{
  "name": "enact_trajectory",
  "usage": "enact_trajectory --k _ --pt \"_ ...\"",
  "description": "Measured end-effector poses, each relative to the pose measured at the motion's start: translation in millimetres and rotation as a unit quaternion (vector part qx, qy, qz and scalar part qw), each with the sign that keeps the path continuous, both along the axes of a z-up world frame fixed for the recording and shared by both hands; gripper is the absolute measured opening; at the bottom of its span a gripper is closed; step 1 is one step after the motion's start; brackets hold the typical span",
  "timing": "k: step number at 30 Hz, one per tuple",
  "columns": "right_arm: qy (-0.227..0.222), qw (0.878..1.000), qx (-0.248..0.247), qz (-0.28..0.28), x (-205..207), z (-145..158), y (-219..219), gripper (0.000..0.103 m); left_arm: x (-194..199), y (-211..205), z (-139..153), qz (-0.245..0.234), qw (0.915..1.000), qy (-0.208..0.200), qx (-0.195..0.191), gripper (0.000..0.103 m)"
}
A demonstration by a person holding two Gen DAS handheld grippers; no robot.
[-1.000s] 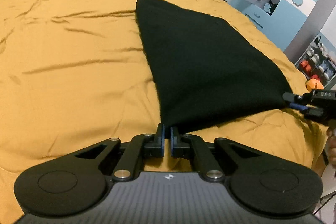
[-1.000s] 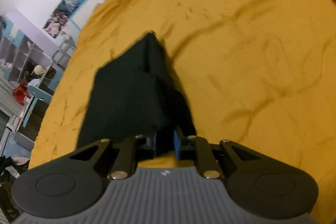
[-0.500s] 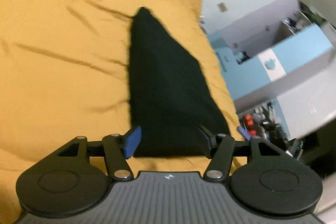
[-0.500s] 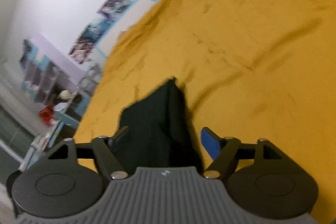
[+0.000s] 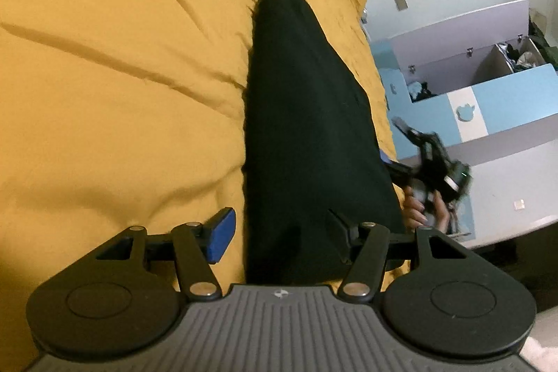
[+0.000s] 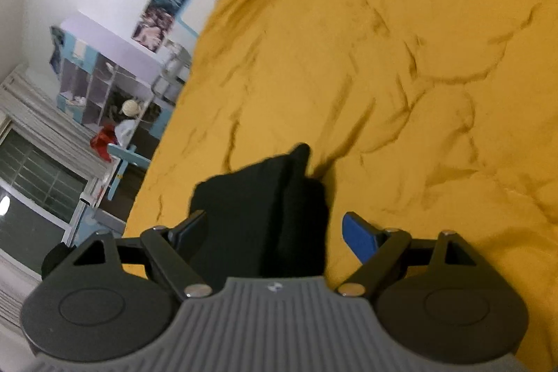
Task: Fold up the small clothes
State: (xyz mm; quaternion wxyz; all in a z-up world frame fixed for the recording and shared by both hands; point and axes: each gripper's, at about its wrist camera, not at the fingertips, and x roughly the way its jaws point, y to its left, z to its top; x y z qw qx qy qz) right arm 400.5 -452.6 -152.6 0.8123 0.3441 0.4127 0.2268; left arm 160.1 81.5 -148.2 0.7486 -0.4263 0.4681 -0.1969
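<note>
A black garment (image 5: 307, 114) lies folded into a long narrow shape on the yellow bed cover (image 5: 122, 75). My left gripper (image 5: 279, 236) stands open over its near end, the cloth lying under the gap and neither pad pressing it. In the left wrist view my right gripper (image 5: 396, 143) shows blurred at the garment's right edge, held by a hand (image 5: 415, 208). In the right wrist view the right gripper (image 6: 273, 232) is open too, with the black garment (image 6: 261, 208) lying loose between and below its fingers on the bed cover (image 6: 383, 58).
The bed's right edge runs close by the garment. Beyond it stands a blue and white cabinet (image 5: 488, 100) with an open compartment. In the right wrist view a shelf unit (image 6: 101, 75), a small blue chair (image 6: 122, 162) and a window (image 6: 35, 190) lie past the bed's left side.
Both grippers went from shut on the garment's corners to open and let the cloth go. Both views swung and rolled; the garment now lies flat on the bed.
</note>
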Motion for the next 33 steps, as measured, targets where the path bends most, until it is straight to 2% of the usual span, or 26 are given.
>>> enact_trajectory --k 4,9,14,20,22,23,27,29,30,33 --pt "0.014 1.0 0.009 0.012 19.6 -23.9 8.8 0.08 8.3 -5.1 -9.5 -0.015 0.9994 0.011 -0.03 0.071" --pt "0.011 0.997 0.04 0.063 39.6 -41.6 33.1 0.081 19.2 -17.7 -18.5 -0.041 0.9978 0.009 -0.051 0.082" --pt "0.012 0.995 0.038 0.092 64.2 -52.0 55.5 0.083 31.9 -26.9 -30.0 -0.058 0.995 0.018 -0.079 0.083" --pt "0.006 0.994 0.052 0.098 76.0 -67.1 62.7 0.083 43.0 -29.7 -43.4 -0.064 0.9897 0.028 -0.125 0.084" --pt "0.004 0.994 0.054 0.096 75.4 -67.8 63.1 0.08 44.3 -31.5 -44.0 -0.072 0.9887 0.027 -0.129 0.084" --pt "0.004 0.995 0.048 0.091 74.9 -67.7 63.6 0.074 43.9 -31.9 -43.4 -0.076 0.9886 0.026 -0.127 0.084" --pt "0.007 0.997 0.016 0.078 73.6 -67.9 66.6 0.062 42.9 -33.6 -39.5 -0.07 0.9897 0.03 -0.121 0.081" --pt "0.009 0.997 0.013 0.072 72.7 -68.7 66.0 0.059 43.1 -35.5 -37.5 -0.066 0.991 0.034 -0.112 0.076" --pt "0.01 0.997 0.012 0.069 72.3 -69.0 65.8 0.057 43.4 -37.1 -36.5 -0.062 0.9919 0.039 -0.104 0.069" --pt "0.016 0.998 0.008 0.065 73.0 -68.5 66.2 0.056 40.6 -40.0 -31.1 -0.048 0.9948 0.046 -0.076 0.06"
